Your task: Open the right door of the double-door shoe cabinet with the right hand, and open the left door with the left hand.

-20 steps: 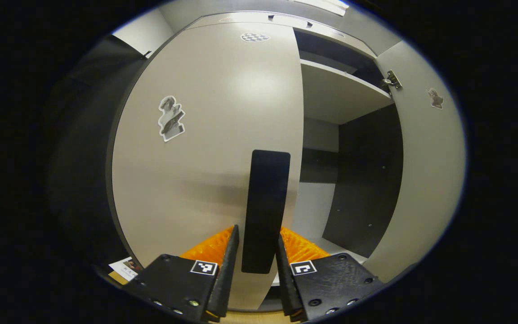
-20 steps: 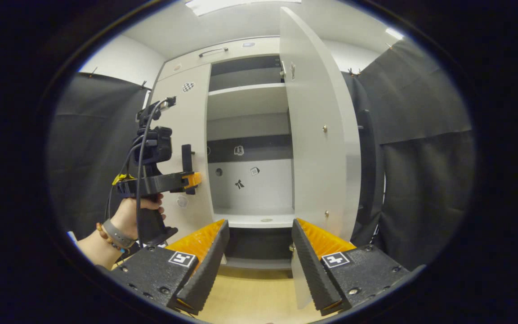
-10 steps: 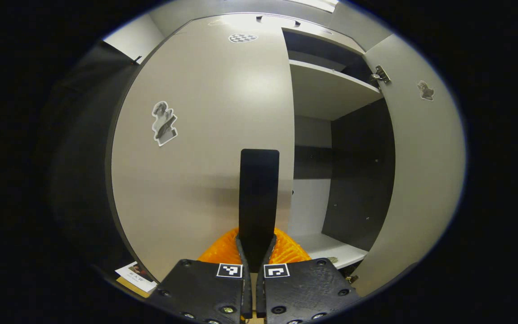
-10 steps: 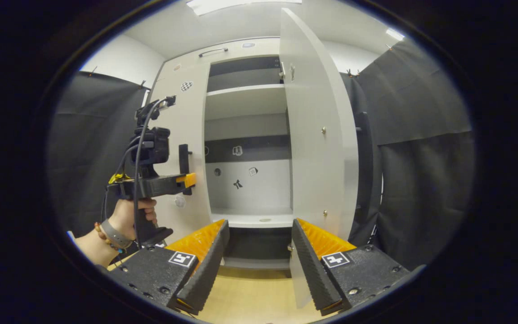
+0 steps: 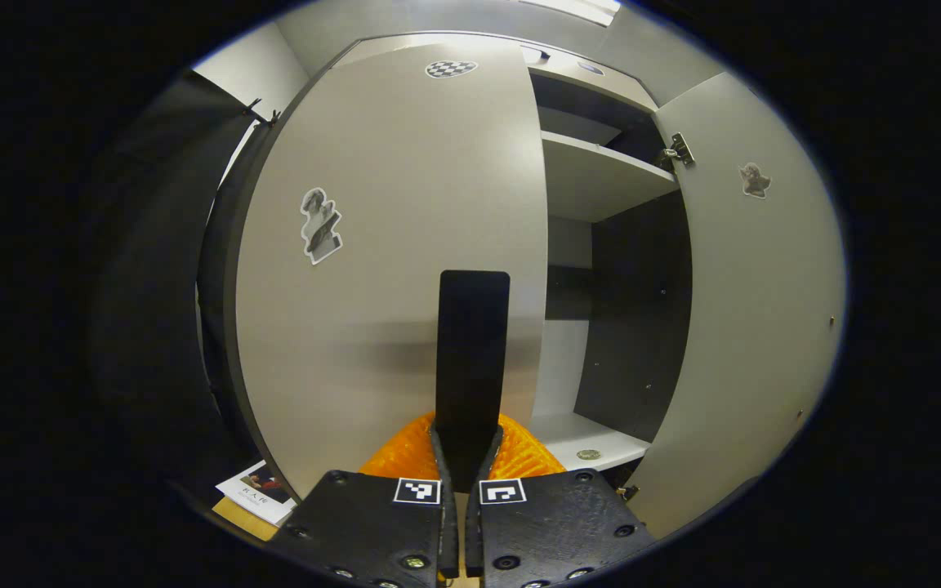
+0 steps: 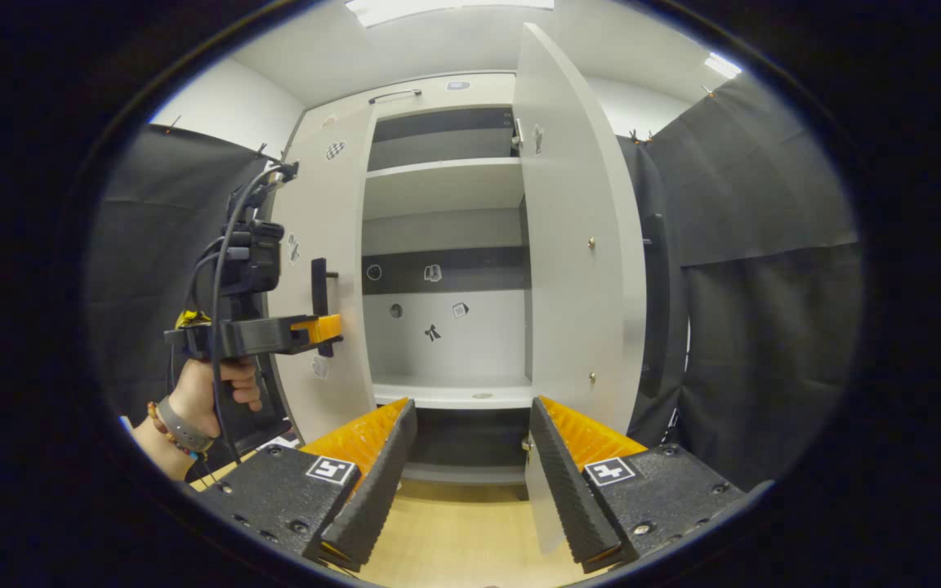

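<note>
- Here the left tool [image 5: 461, 457] is clamped on the left door's [image 5: 389, 245] handle [image 5: 472, 343], that door slightly ajar.
- Right tool [image 6: 469, 457] hangs with fingers apart, gripping nothing, before the cabinet [image 6: 446, 188].
- Right door [image 6: 573, 245] stands wide open.

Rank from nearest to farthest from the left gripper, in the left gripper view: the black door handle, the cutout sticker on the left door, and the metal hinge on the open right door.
1. Black door handle: clamped between the left gripper fingers, centre.
2. Cutout sticker: on the left door face, up and to the left.
3. Metal hinge: top of the open right door, far right.
</note>
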Demonstrator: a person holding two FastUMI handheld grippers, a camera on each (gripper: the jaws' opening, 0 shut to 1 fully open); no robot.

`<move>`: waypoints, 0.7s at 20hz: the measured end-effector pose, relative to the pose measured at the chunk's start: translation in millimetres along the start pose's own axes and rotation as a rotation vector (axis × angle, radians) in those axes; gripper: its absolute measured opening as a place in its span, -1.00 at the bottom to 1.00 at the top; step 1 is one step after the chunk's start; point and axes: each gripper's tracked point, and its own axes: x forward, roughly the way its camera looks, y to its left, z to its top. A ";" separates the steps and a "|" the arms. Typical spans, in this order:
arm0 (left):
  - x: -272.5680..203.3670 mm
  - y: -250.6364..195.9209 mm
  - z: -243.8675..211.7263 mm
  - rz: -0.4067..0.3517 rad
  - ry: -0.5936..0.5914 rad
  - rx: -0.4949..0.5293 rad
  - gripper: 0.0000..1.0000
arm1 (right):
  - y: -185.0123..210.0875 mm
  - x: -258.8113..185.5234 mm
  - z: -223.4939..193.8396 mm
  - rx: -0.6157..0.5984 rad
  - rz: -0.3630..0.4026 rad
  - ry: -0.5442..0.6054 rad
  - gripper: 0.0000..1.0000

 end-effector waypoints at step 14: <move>-90.1 55.1 1.1 0.016 -0.018 0.049 -0.95 | 22.0 -1.9 -7.7 0.005 -0.004 0.010 0.75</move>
